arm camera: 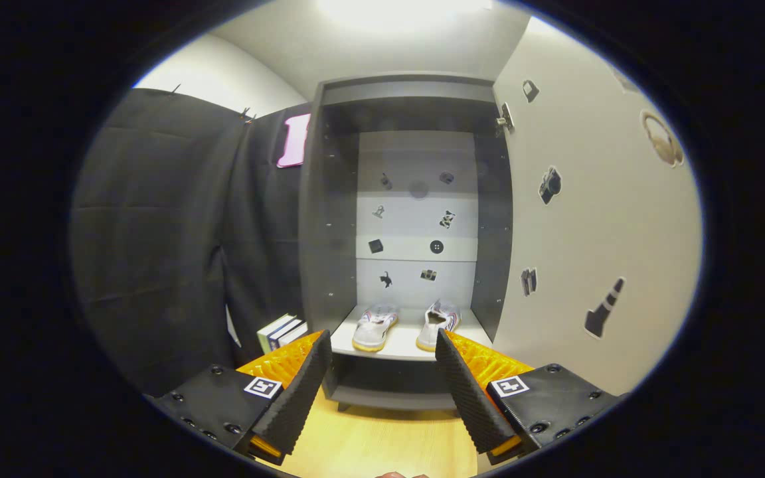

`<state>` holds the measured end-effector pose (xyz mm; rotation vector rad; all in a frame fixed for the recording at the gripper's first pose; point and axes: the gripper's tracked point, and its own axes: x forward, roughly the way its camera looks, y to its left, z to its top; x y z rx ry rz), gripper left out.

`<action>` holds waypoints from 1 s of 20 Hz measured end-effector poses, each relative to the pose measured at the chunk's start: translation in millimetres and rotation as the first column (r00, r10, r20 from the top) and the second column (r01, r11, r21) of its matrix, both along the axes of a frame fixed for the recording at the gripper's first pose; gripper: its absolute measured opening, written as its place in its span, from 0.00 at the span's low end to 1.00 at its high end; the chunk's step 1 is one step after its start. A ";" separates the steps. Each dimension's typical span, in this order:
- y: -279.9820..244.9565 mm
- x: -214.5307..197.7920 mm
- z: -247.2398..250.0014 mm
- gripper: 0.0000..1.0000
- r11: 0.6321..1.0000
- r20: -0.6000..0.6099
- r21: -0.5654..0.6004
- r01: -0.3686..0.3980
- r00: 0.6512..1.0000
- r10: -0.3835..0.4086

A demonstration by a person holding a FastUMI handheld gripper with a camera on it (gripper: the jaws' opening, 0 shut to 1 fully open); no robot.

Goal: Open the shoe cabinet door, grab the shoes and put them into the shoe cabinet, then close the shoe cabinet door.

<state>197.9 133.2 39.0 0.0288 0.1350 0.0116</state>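
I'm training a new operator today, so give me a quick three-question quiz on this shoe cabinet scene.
1. True or false: the cabinet door stands open.
2. How many shoes sit on the cabinet shelf?
3. The gripper is: A) shut on a shoe, B) open and holding nothing, C) gripping the books.

Key: 1 true; 2 two, the left shoe and the right shoe; 3 B.

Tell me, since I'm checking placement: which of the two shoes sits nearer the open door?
The right shoe, beside the open door; the left shoe lies toward the cabinet's other wall. The open gripper holds nothing.
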 end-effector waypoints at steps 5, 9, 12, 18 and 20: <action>-13.6 -73.9 12.1 0.98 0.999 0.026 0.033 0.034 0.999 -0.035; -40.6 -121.1 2.2 0.98 0.997 0.017 -0.010 0.078 0.997 -0.077; -71.7 -145.0 6.8 0.97 0.994 0.034 0.030 0.105 0.994 -0.106; -151.3 -158.6 17.3 0.97 0.991 0.073 0.047 0.122 0.989 -0.125; -187.0 -142.6 31.6 0.97 0.994 0.080 0.059 0.093 0.992 -0.098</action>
